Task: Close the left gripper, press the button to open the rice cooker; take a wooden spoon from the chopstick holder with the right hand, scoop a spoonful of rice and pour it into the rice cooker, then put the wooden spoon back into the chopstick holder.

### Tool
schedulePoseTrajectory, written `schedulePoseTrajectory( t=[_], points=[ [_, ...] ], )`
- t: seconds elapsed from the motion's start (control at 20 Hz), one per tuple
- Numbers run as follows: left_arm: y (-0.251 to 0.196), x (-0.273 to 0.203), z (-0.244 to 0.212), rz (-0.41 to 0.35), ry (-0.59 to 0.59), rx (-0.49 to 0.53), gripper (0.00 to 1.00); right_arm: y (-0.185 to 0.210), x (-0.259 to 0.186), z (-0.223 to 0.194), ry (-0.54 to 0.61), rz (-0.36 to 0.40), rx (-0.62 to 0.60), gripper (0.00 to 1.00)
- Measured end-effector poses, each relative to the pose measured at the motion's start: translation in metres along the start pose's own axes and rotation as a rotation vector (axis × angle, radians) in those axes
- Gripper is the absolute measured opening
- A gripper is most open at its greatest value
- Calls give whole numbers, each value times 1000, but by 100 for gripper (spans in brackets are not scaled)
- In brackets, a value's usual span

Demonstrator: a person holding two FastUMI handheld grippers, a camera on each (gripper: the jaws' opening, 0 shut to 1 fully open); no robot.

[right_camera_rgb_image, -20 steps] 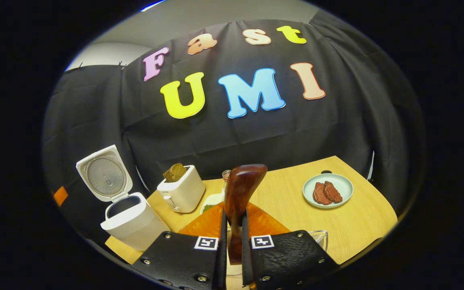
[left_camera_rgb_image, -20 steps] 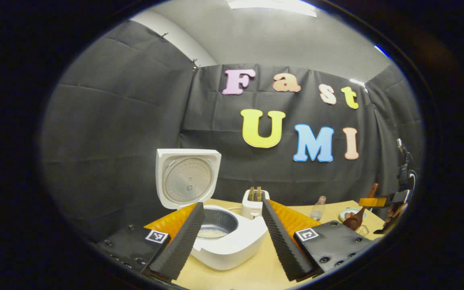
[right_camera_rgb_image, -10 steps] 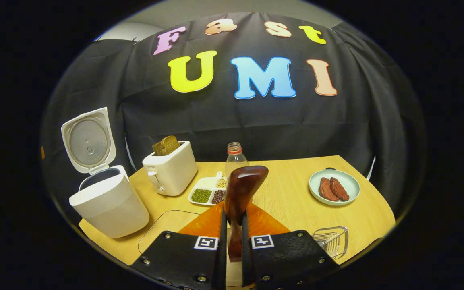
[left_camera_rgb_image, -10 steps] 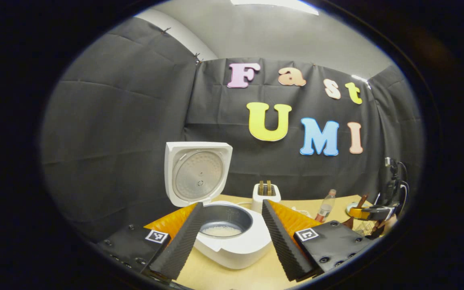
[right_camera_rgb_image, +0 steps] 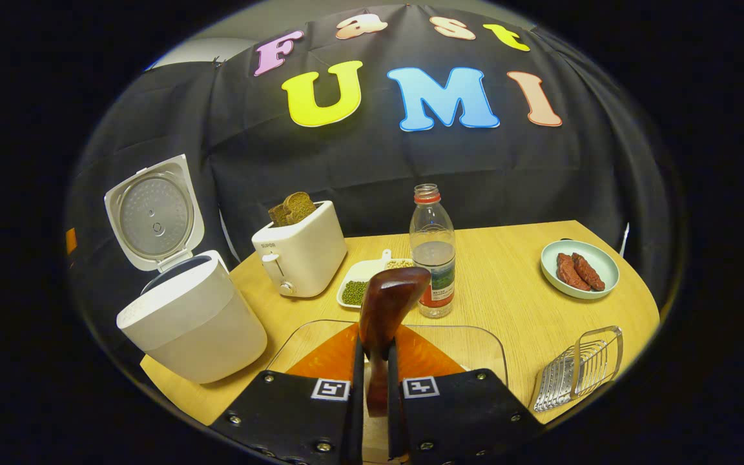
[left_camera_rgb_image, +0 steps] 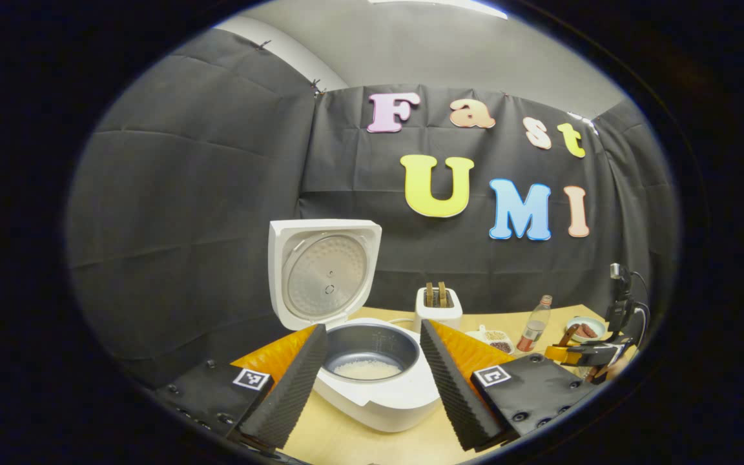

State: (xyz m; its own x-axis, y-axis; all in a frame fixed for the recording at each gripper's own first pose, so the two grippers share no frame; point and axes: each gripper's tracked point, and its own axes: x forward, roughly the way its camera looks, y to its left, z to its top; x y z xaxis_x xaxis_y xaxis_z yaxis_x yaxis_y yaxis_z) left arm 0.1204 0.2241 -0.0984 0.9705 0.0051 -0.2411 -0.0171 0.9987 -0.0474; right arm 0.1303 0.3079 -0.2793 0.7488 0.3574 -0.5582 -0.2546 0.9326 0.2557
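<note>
— Where is the wooden spoon (right_camera_rgb_image: 388,303) now, and how will it handle?

— Pinched by its handle between both fingers of the right gripper (right_camera_rgb_image: 372,387), bowl standing upright above a clear tray (right_camera_rgb_image: 475,342) at the tabletop's (right_camera_rgb_image: 514,290) near edge. It looks stiff, light and glossy, so likely slippery; a hold low on the handle seems soundest.

— And the rice cooker (left_camera_rgb_image: 372,381)?

— Lid up, rice in the pot, at the tabletop's left edge, framed by the left gripper (left_camera_rgb_image: 369,381), whose jaws stand wide apart and empty.

— What differs from a second ago?

— The right gripper's view has tipped down: bottle (right_camera_rgb_image: 433,252), wire rack (right_camera_rgb_image: 578,368) and more tabletop now show, and the cooker sits closer
</note>
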Motion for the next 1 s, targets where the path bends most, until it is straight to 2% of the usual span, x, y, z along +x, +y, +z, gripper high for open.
schedulePoseTrajectory(
  t=[0.2, 0.4, 0.65, 1.0],
  points=[
    [-4, 6, -2, -9, 3, -11, 98, 20, -3, -9, 37, 61, 61, 16],
    [-7, 9, 0, -19, -4, -7, 99, 33, -4, -12, 62, 124, 217, 16],
    [-6, 4, 1, -18, -7, -4, 99, 25, -5, -16, 91, 176, 472, 16],
    [-4, -5, 11, -1, -23, 27, 99, -12, -13, -11, 65, 185, 710, 16]
  ],
)
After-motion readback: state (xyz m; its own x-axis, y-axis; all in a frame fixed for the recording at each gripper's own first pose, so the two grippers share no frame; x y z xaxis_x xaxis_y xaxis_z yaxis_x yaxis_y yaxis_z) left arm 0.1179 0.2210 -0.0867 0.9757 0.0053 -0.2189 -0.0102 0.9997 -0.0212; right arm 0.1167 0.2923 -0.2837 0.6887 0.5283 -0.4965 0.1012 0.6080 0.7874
